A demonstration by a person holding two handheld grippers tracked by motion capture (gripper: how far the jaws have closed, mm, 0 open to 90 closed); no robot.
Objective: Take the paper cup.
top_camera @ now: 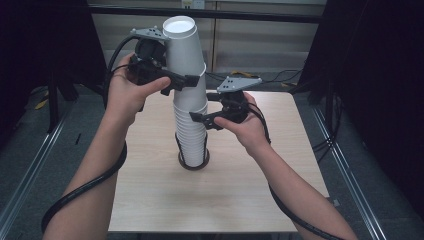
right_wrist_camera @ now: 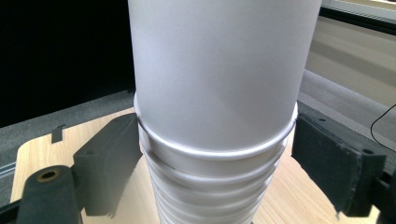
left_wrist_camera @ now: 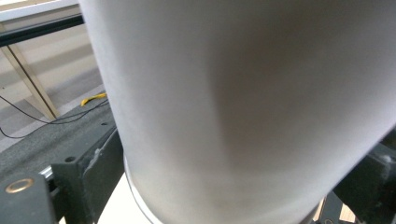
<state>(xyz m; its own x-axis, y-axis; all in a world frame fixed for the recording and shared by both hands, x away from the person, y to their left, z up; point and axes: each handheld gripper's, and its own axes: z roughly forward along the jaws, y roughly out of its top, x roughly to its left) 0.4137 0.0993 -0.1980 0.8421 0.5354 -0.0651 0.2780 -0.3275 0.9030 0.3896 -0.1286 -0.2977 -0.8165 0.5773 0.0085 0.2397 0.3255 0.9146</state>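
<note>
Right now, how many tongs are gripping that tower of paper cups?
2. The left tongs clamp the top paper cup, which sits tilted above the stack. The right tongs straddle the paper cup stack lower down, standing on the wooden table.

You hold 2 grippers: left gripper (top_camera: 192, 80), right gripper (top_camera: 197, 119). 1 stack of white paper cups (top_camera: 191, 131), approx. 10+ rims; exact no. unclear. 1 top cup (top_camera: 183, 46). 1 table (top_camera: 150, 190).

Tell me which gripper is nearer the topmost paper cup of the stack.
Left. The left gripper clamps the topmost cup near its rim; the right gripper sits lower, its jaws around the stack beneath that cup.
</note>
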